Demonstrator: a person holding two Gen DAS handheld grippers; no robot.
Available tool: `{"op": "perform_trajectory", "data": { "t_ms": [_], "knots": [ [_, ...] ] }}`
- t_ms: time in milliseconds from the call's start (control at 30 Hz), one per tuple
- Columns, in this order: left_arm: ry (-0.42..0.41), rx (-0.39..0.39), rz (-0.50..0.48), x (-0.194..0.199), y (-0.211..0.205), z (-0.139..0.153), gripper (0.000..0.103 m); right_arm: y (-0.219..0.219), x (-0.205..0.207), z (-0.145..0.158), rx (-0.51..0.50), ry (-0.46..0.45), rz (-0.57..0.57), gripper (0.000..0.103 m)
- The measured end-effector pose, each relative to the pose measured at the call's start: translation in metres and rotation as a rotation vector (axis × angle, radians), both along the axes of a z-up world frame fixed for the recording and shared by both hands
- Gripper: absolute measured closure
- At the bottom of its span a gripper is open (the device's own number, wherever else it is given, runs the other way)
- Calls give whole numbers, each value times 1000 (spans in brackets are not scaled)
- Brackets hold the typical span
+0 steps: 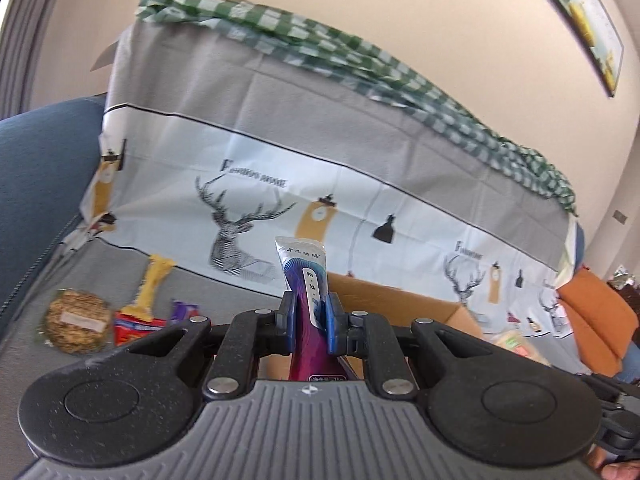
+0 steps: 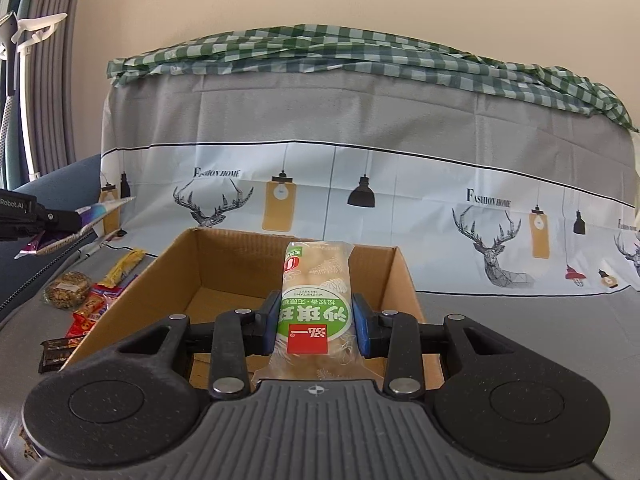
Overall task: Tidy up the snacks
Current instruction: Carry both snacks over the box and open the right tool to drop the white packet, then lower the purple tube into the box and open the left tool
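My left gripper is shut on a purple snack packet with a silver top, held upright in the air; it also shows at the left of the right wrist view. My right gripper is shut on a clear bread packet with a green label, held over the open cardboard box. The box also shows behind the left gripper. Loose snacks lie on the grey cover left of the box: a round seed cake, a yellow bar, red packets and a dark bar.
A sofa back draped in a deer-print sheet and a green checked cloth rises behind the box. A blue sofa arm is at left. An orange cushion lies at right. Grey curtains hang at far left.
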State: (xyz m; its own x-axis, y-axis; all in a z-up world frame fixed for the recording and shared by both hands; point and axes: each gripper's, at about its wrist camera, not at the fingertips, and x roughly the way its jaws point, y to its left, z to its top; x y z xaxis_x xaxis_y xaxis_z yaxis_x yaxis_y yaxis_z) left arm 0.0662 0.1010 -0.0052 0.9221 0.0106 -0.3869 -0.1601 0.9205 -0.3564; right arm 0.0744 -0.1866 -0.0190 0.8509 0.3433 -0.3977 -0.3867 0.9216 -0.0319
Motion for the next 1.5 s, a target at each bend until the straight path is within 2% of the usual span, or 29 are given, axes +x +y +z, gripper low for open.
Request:
{"op": "perform_trajectory", "data": {
  "t_ms": [200, 300, 500, 900, 933, 1000, 1033, 1133, 1300, 1333, 1400, 1433, 1467, 1500],
  "knots": [
    [-60, 3, -76, -4, -31, 7, 88, -4, 1, -1, -5, -1, -14, 70],
    [-66, 7, -112, -5, -44, 6, 88, -2, 2, -1, -4, 6, -13, 73],
    [-70, 23, -191, -5, -66, 4, 88, 3, 3, -3, -24, 7, -12, 73],
    [-71, 12, -327, -3, -83, 1, 86, 0, 7, -3, -23, 20, -50, 73],
    [-68, 4, -341, -2, -84, 0, 85, 0, 7, -3, -25, 20, -55, 73],
    [-61, 3, -354, 0, -85, -1, 74, 0, 7, -4, -29, 15, -64, 73],
    [-59, 6, -355, -1, -85, -2, 64, 0, 8, -4, -32, 14, -68, 73],
    [-60, 8, -354, -1, -85, -2, 62, 0, 8, -4, -40, 8, -85, 71],
    [-60, 25, -343, -4, -84, -2, 60, -1, 7, -3, -34, -8, -112, 51],
    [-59, 33, -339, -5, -83, -2, 59, -1, 7, -2, -31, -10, -121, 50],
    [-58, 49, -330, -9, -81, -1, 52, -2, 7, 0, -13, -17, -139, 49],
    [-57, 61, -326, -11, -80, 0, 46, -3, 7, 1, 0, -18, -145, 49],
    [-59, 84, -316, -14, -79, 2, 39, -3, 7, 2, 16, -18, -150, 49],
    [-64, 118, -300, -18, -79, 3, 37, -4, 7, 3, 37, -18, -154, 49]
  ]
}}
